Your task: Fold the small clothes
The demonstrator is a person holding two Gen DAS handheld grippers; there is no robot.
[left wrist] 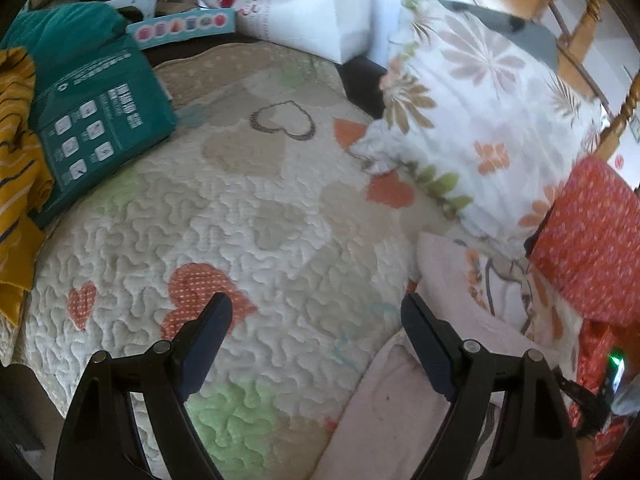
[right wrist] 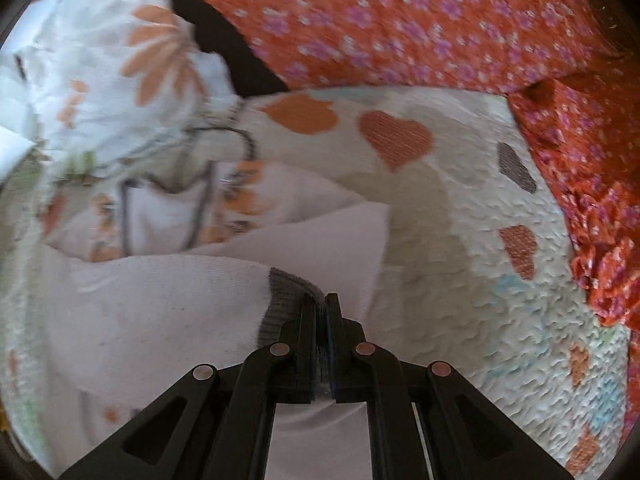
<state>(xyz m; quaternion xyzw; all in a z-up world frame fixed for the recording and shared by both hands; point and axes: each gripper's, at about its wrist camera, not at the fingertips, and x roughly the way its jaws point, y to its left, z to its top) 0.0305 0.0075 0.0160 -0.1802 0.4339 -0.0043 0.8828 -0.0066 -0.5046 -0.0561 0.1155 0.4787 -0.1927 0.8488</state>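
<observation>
A pale pink garment (right wrist: 160, 320) with a grey ribbed cuff (right wrist: 286, 292) lies on the heart-patterned quilt (right wrist: 460, 240). My right gripper (right wrist: 320, 300) is shut on that grey cuff, its fingers pressed together over the fabric. In the left wrist view the same pink garment (left wrist: 400, 408) shows at the lower right, under the right finger (left wrist: 428, 348). My left gripper (left wrist: 316, 308) stands wide open above the quilt (left wrist: 260, 220) with nothing between its fingers.
A floral white pillow (left wrist: 480, 120) lies at the right, a red flowered cloth (left wrist: 592, 240) beside it. A teal package (left wrist: 96, 120) and a mustard striped garment (left wrist: 16, 152) sit at the left. White bags (left wrist: 300, 4) stand behind. The red cloth (right wrist: 440, 20) fills the top of the right wrist view.
</observation>
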